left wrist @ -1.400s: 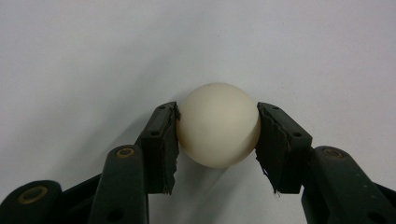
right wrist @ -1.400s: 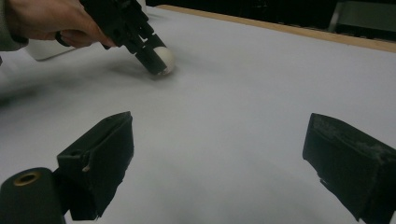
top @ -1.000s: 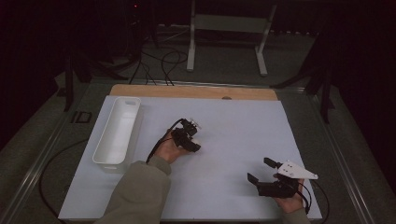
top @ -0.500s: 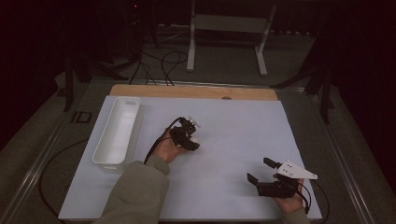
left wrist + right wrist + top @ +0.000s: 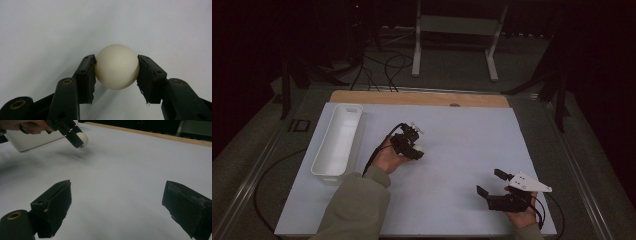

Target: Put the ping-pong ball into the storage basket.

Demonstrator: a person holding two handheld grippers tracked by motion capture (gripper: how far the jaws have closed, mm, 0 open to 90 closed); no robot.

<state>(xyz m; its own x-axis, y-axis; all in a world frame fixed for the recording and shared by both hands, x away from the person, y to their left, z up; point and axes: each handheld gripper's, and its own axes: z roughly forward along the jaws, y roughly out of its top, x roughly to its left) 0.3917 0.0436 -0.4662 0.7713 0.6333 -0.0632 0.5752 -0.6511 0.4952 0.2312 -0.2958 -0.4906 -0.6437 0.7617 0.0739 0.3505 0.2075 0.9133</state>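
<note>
A cream-white ball (image 5: 116, 66) sits between the two black pads of my left gripper (image 5: 116, 57), which is shut on it. The right gripper view shows that ball (image 5: 82, 138) held just above the white sheet, with a faint shadow under it. In the high view the left gripper (image 5: 412, 150) is near the middle of the sheet, a hand around it. My right gripper (image 5: 490, 182) rests low at the front right of the sheet. Its jaws stand wide open, with nothing between them (image 5: 117, 205).
A long white tray (image 5: 328, 167) lies along the left side of the sheet, just left of the left hand. A wooden strip (image 5: 422, 98) borders the far edge. Cables and a metal stand lie on the dark floor beyond.
</note>
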